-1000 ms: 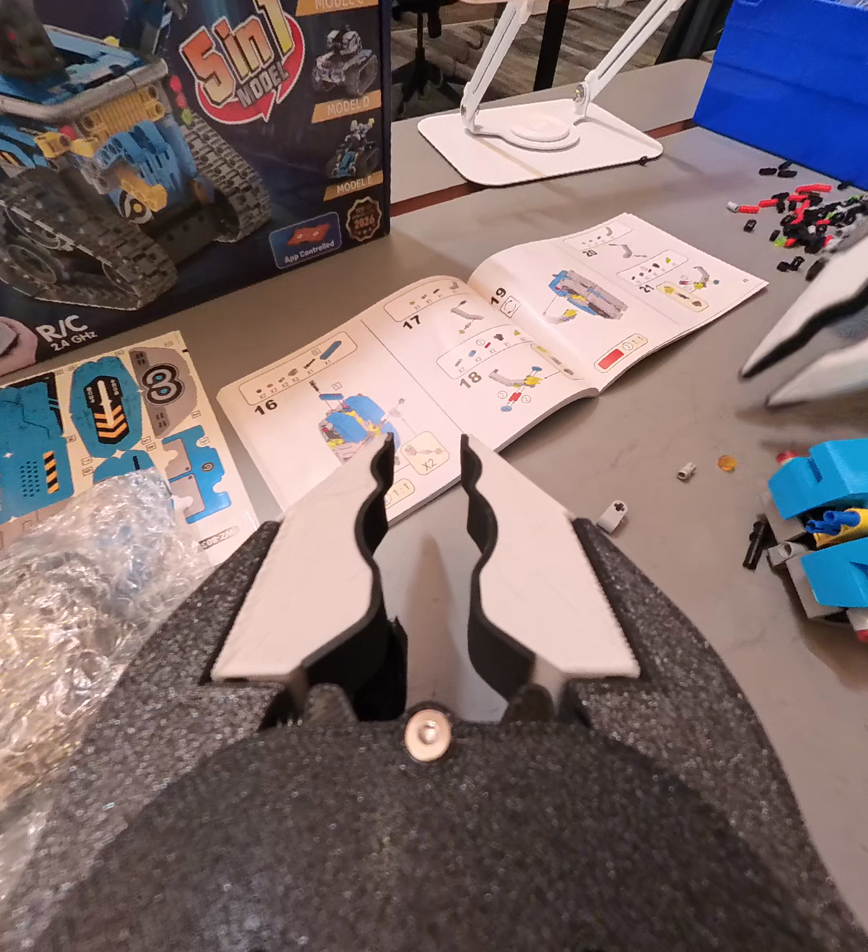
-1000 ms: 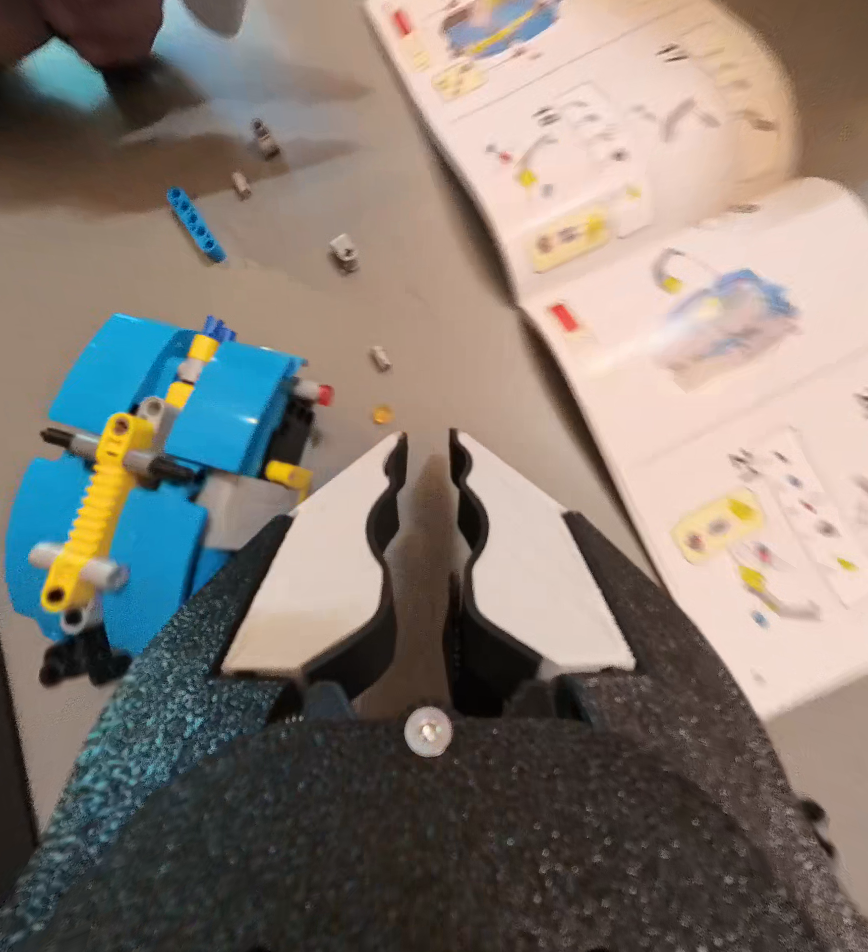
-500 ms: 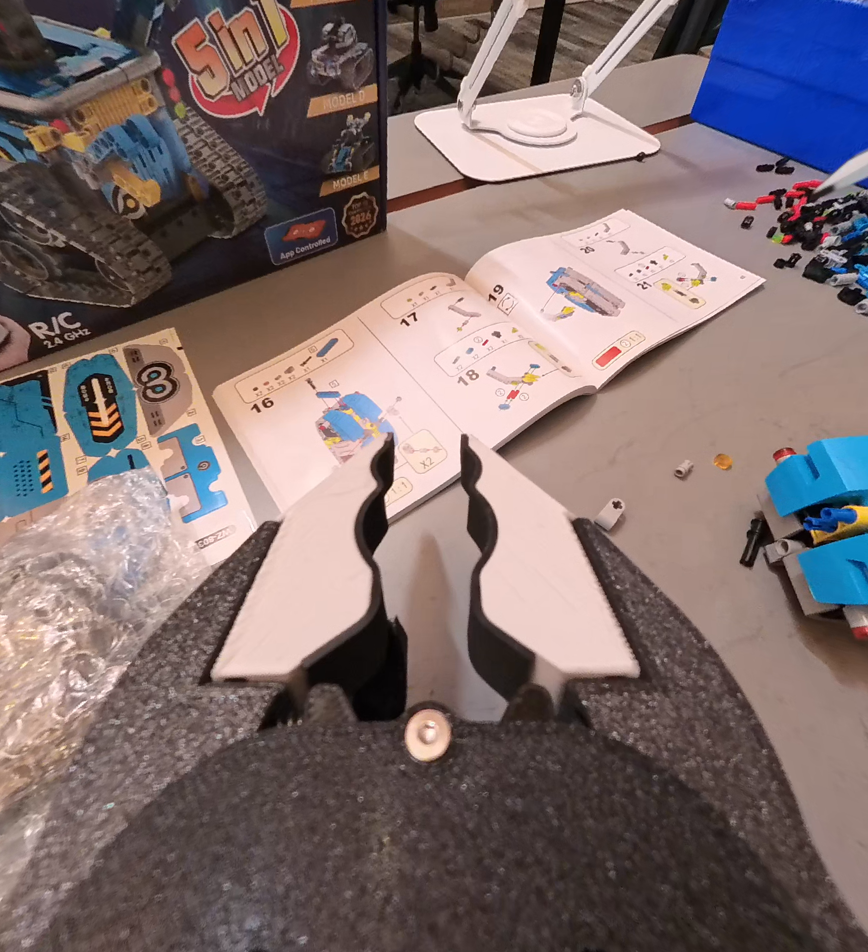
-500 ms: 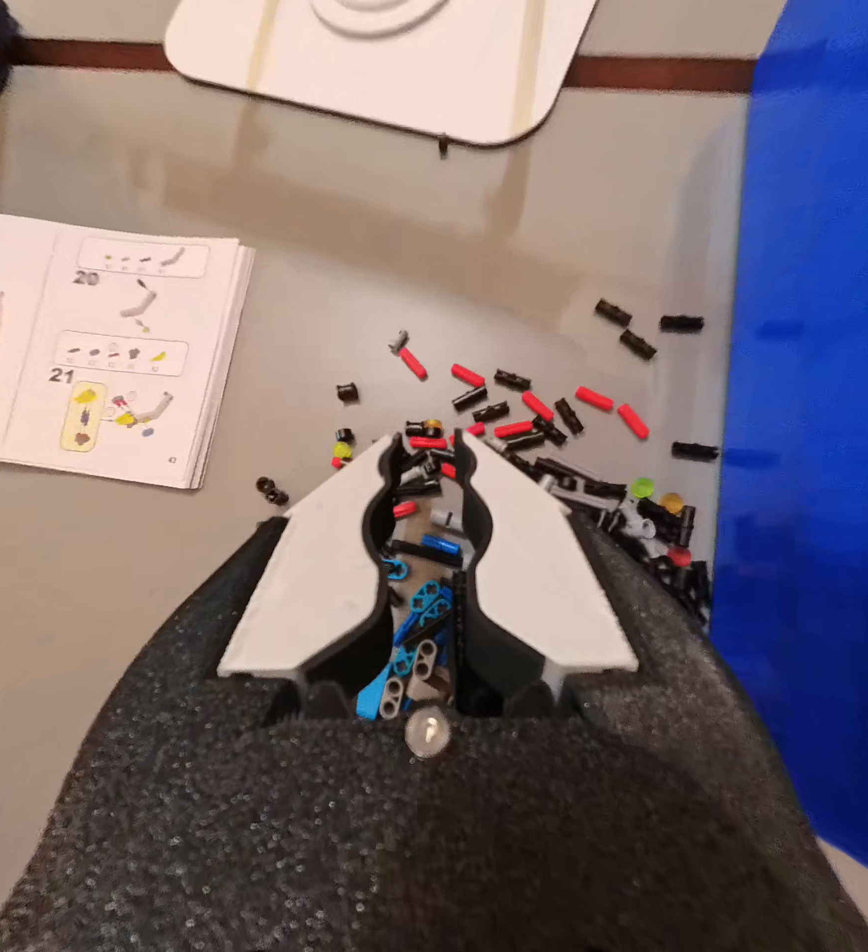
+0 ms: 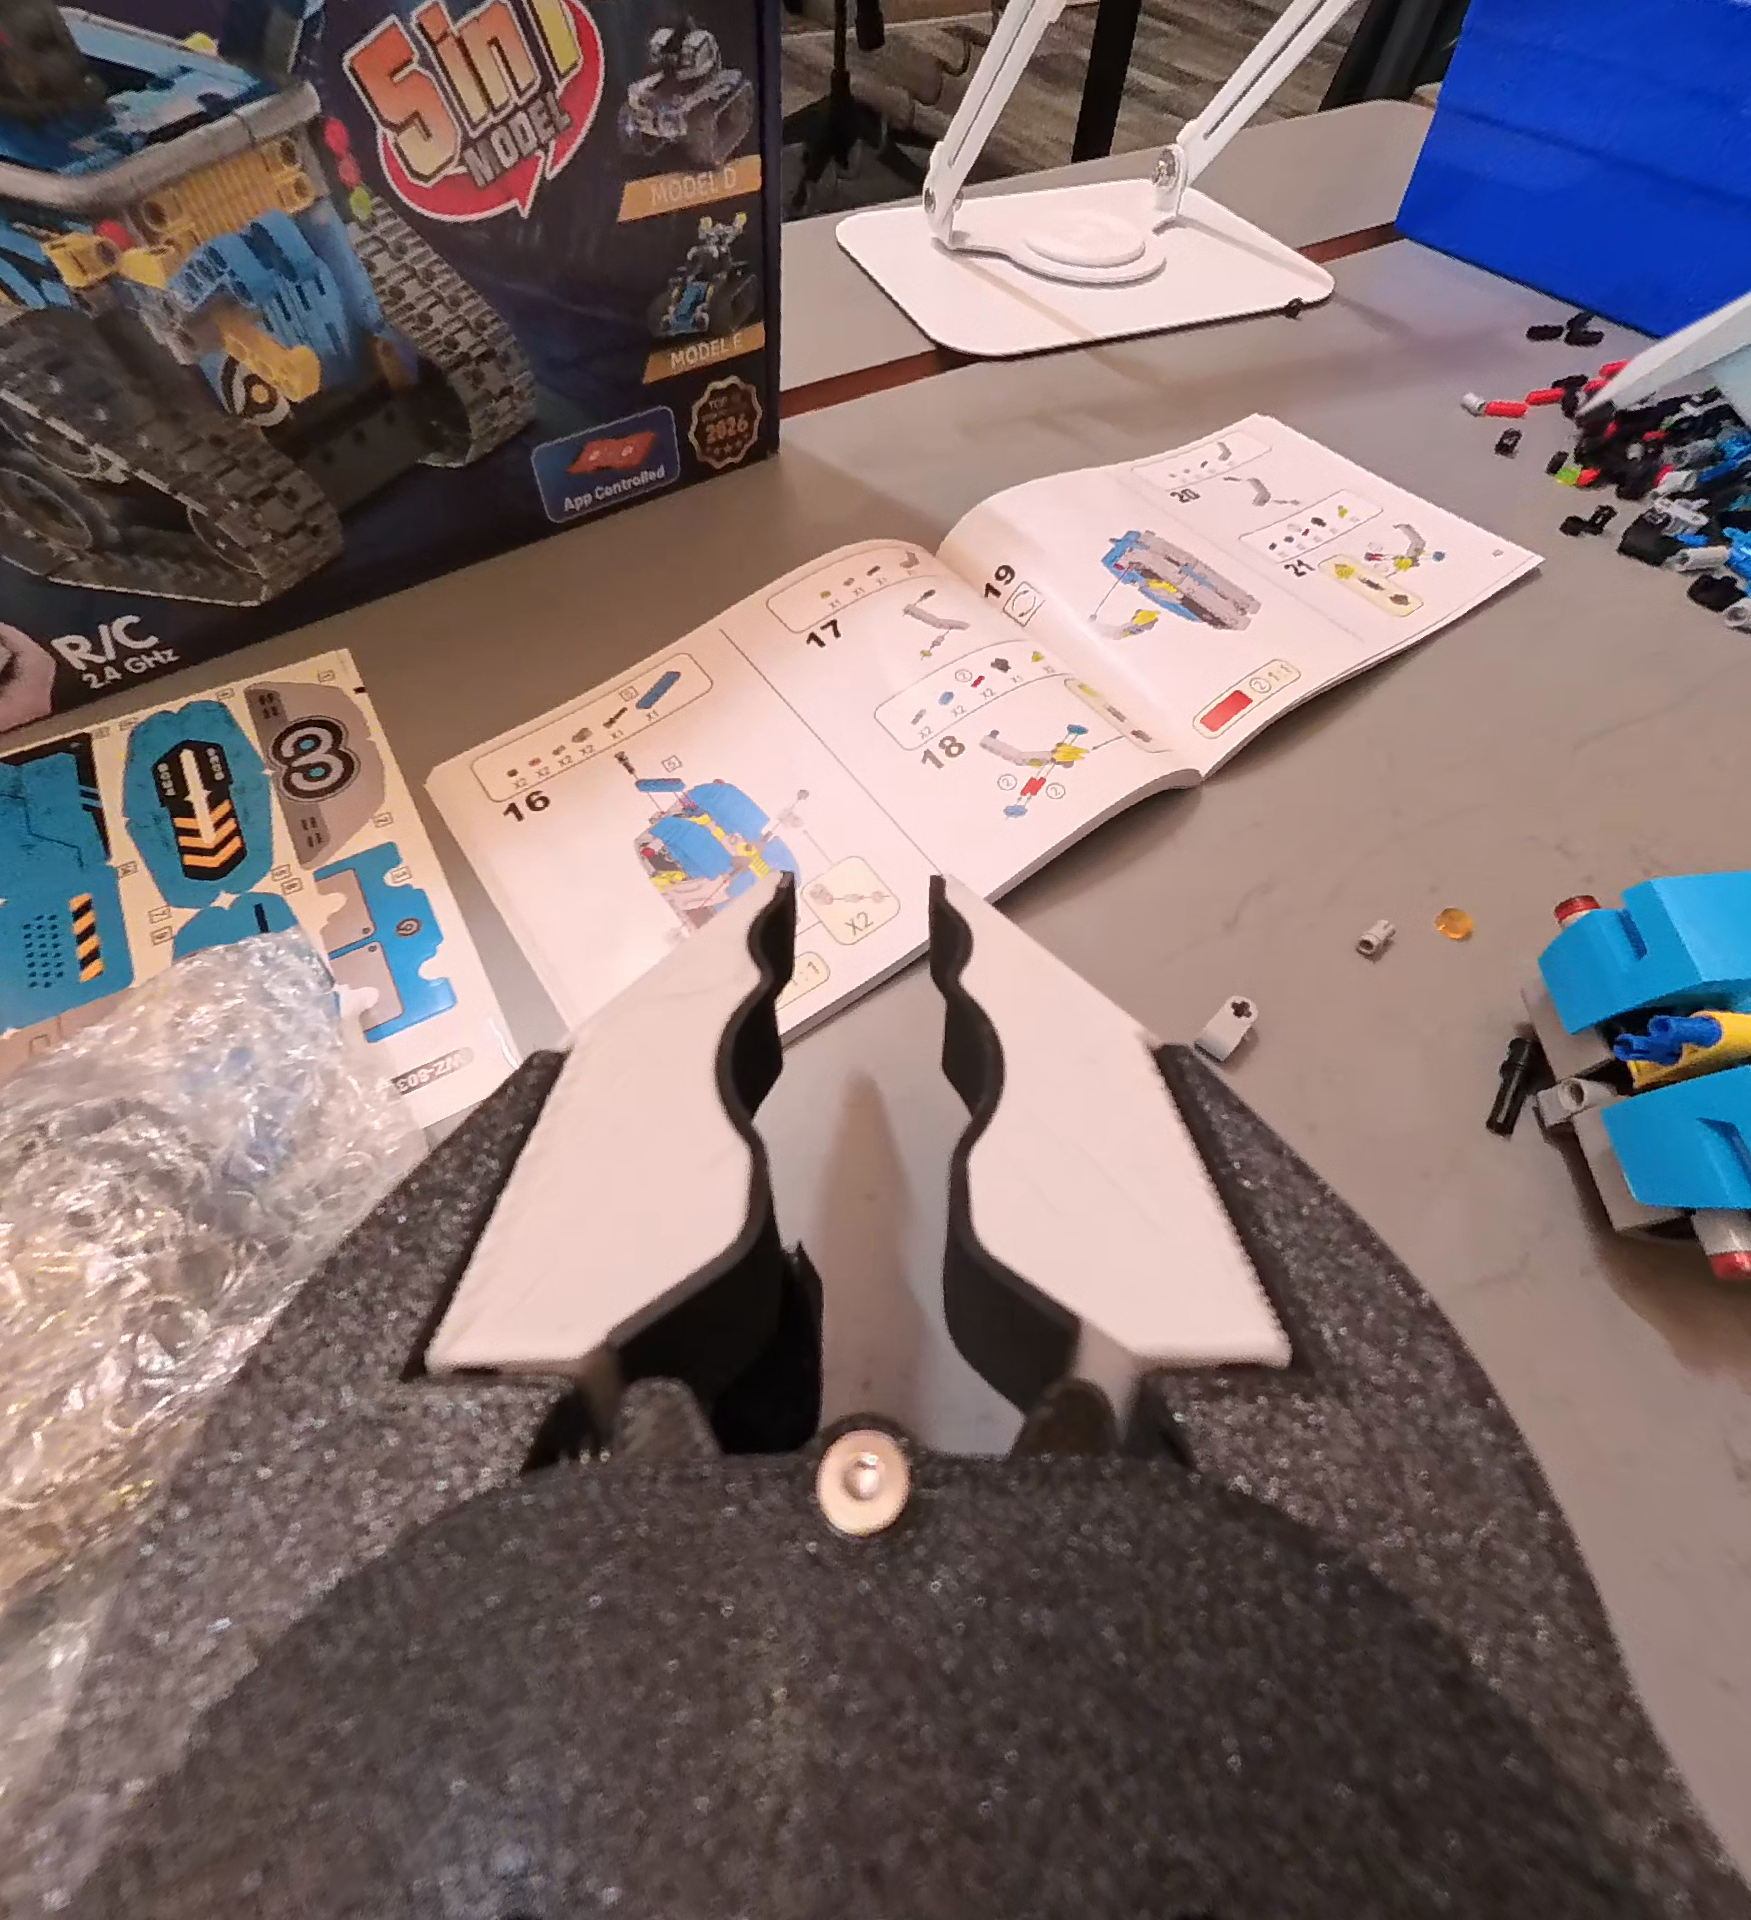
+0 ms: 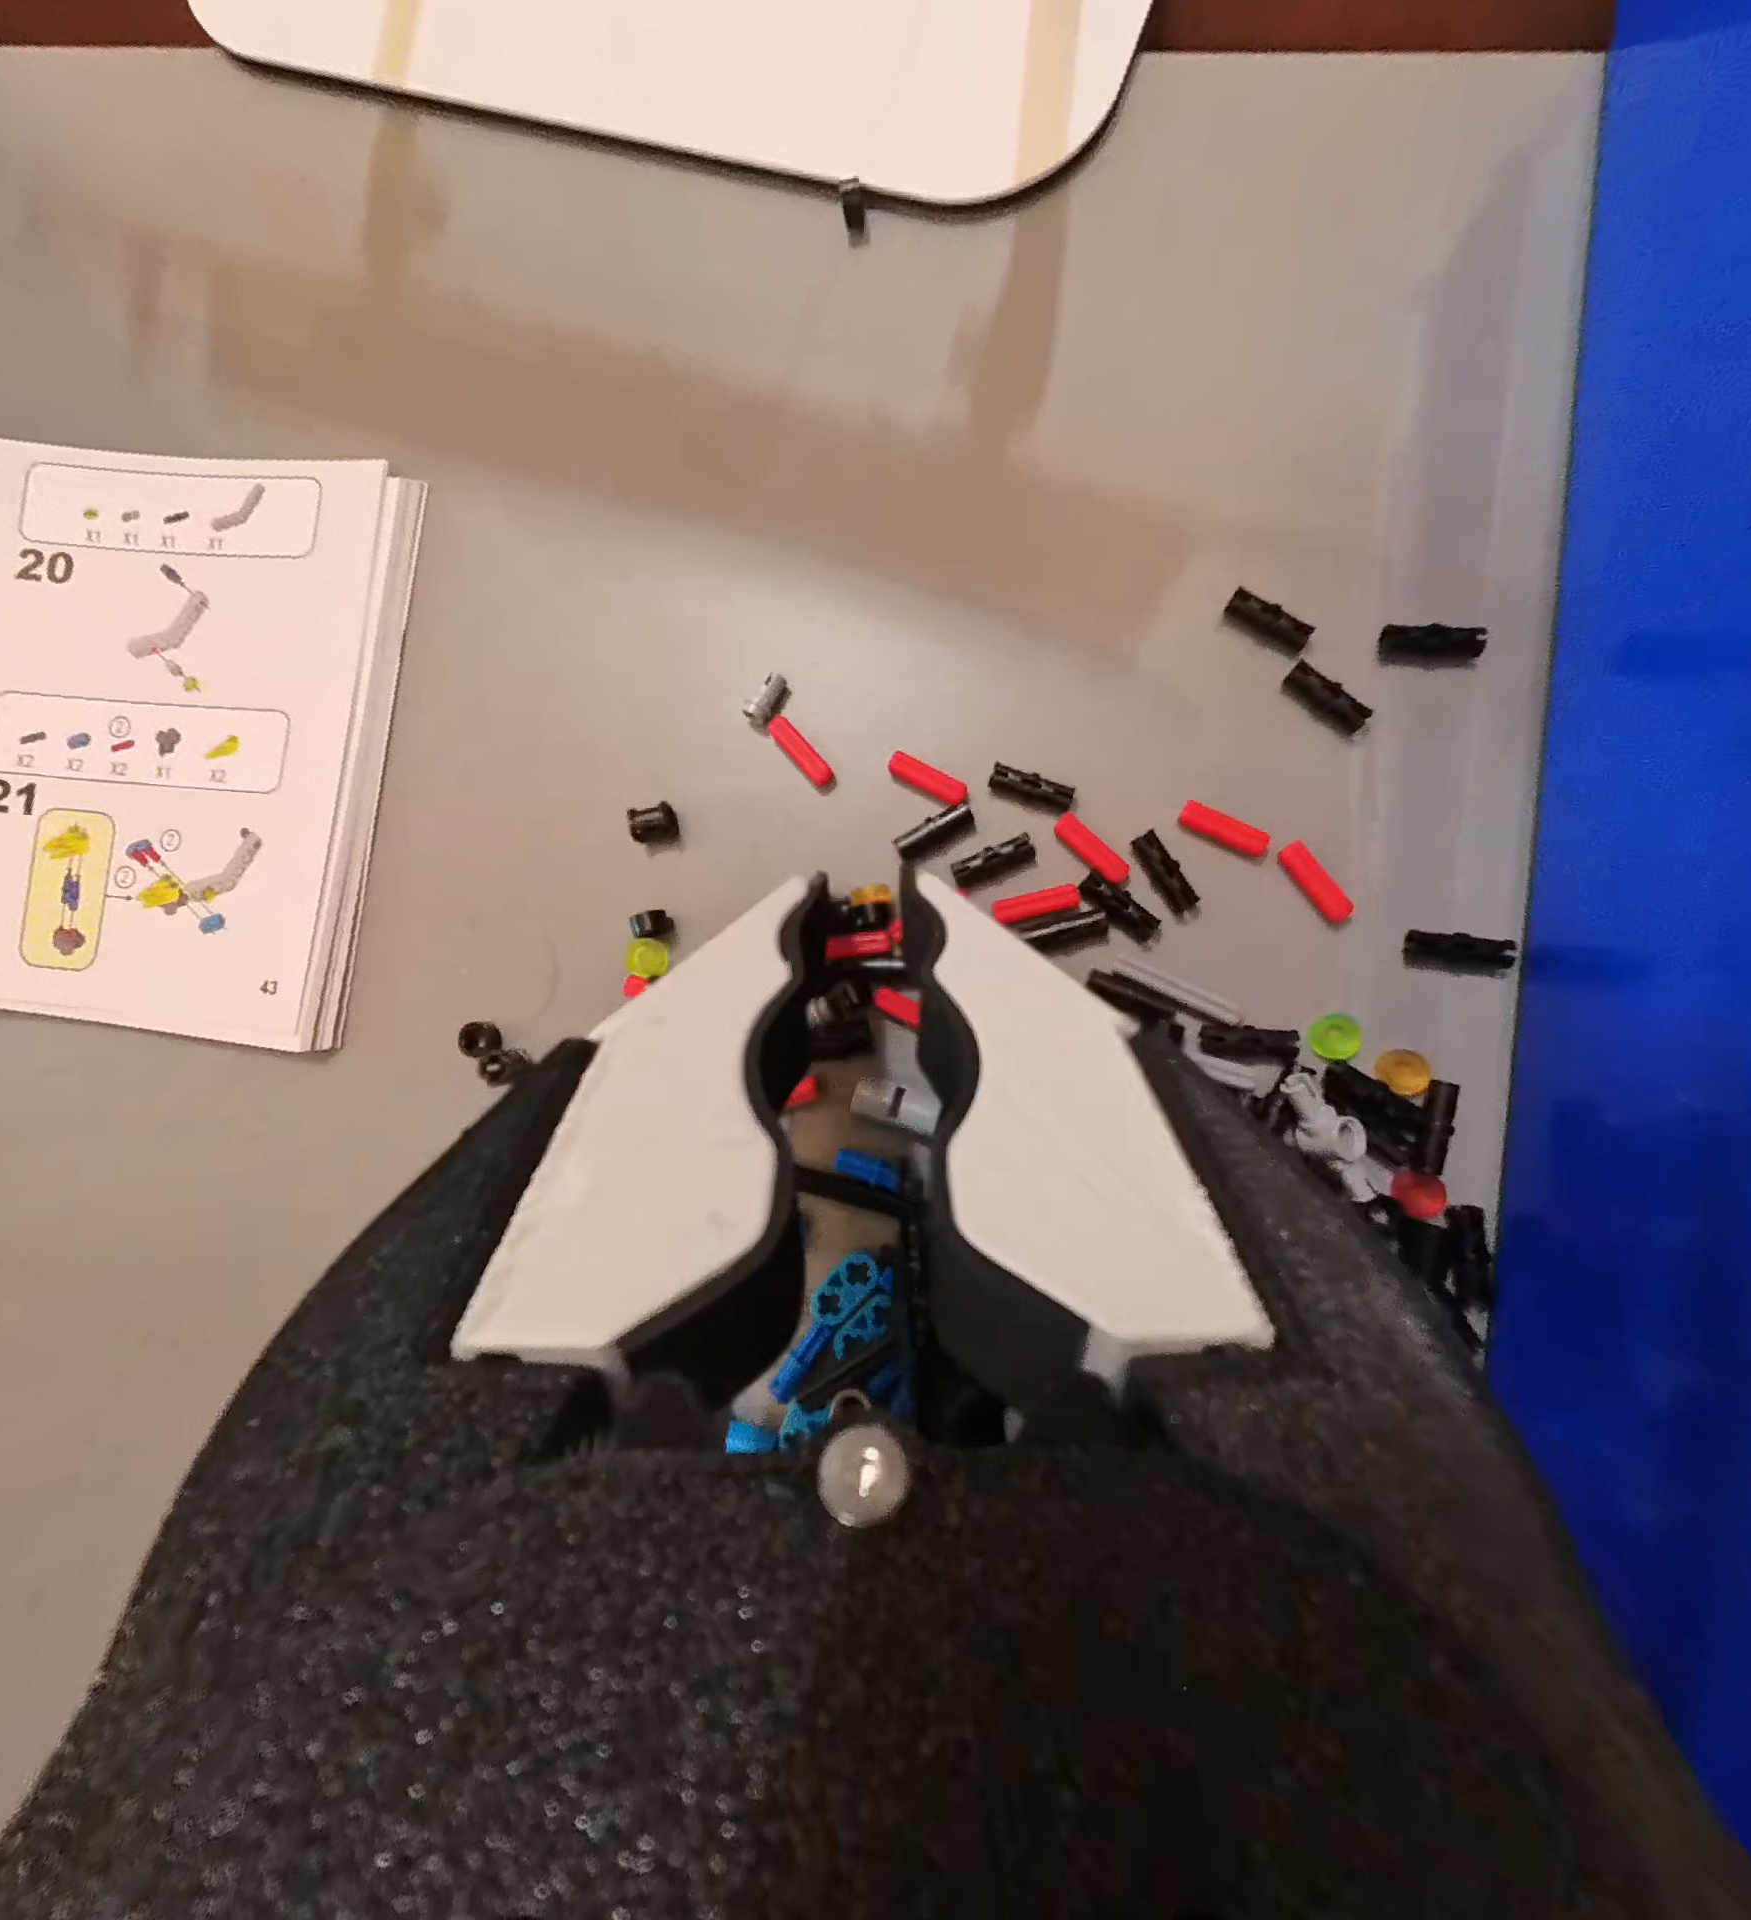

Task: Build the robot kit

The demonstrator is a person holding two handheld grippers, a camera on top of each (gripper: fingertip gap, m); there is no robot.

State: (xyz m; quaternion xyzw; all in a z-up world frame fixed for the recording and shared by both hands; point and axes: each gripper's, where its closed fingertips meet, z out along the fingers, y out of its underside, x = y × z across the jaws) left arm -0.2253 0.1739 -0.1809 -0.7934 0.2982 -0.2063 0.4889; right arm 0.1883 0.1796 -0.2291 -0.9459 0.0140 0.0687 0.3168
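My left gripper (image 5: 858, 896) is open and empty, held over the near edge of an open instruction booklet (image 5: 975, 665) on the grey table. A partly built blue and yellow brick model (image 5: 1712, 1049) lies to its right. My right gripper (image 6: 860, 883) is open and empty, hovering over a pile of small black, red and blue building pieces (image 6: 1089, 894); red and black pins show between its fingers. It also shows at the right edge of the left wrist view (image 5: 1723, 353), above the same pile (image 5: 1702, 488). The booklet's right page (image 6: 154, 727) lies to the left.
The kit's box (image 5: 331, 312) stands at the back left, a sticker sheet (image 5: 123, 862) and a crumpled clear plastic bag (image 5: 102, 1195) lie in front of it. A white stand base (image 5: 1079, 270) sits at the back. A blue bin (image 6: 1712, 727) walls the right side. Small loose parts (image 5: 1226, 1023) lie near the model. The grippers' ends are close to 40 cm from one another.
My right gripper swung away from the blue model and booklet to the pile of small pieces by the blue bin, then came lower over it. My left gripper has stayed nearly still.
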